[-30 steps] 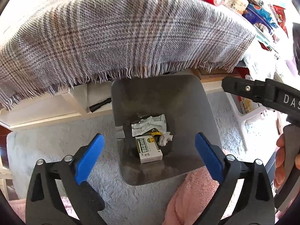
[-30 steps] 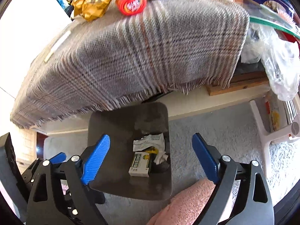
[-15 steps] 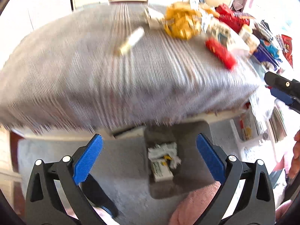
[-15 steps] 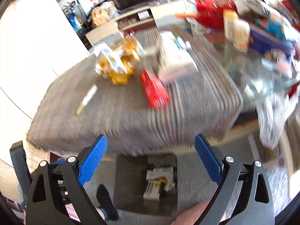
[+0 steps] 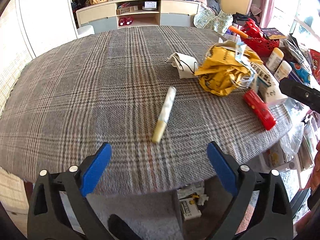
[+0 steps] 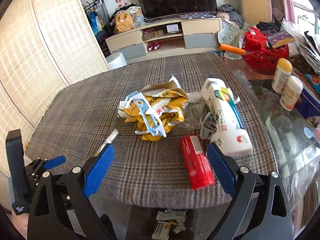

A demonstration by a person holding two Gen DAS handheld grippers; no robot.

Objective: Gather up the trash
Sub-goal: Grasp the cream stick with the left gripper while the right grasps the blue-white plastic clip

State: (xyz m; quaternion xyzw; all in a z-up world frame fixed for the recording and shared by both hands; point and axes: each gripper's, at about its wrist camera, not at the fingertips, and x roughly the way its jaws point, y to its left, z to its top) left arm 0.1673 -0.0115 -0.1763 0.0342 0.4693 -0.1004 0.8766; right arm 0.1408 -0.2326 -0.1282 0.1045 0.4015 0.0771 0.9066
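Note:
On the plaid tablecloth point(image 5: 80, 92) lie a white and yellow stick wrapper point(image 5: 164, 112), a crumpled yellow wrapper point(image 5: 226, 74), a crumpled white paper point(image 5: 184, 64), a red tube point(image 5: 260, 110) and a white carton point(image 5: 268, 88). My left gripper point(image 5: 158, 169) hovers above the table's near edge, just short of the stick wrapper; its jaws are closing with nothing between them. My right gripper point(image 6: 159, 170) stands open and empty, the red tube point(image 6: 196, 162) close to its right finger, the yellow wrapper point(image 6: 154, 114) beyond. The dark bin point(image 6: 140, 220) holding trash sits below the table edge.
A red basket point(image 6: 264, 58), two white bottles point(image 6: 282, 76) and plastic bags crowd the glass part of the table at the right. A TV cabinet point(image 6: 166, 36) stands behind the table. The left gripper's body point(image 6: 34, 172) shows at the right wrist view's left edge.
Both grippers have risen from over the bin to above the tabletop and tilted up. The bin has dropped to the bottom of both views; the trash on the table has come into view.

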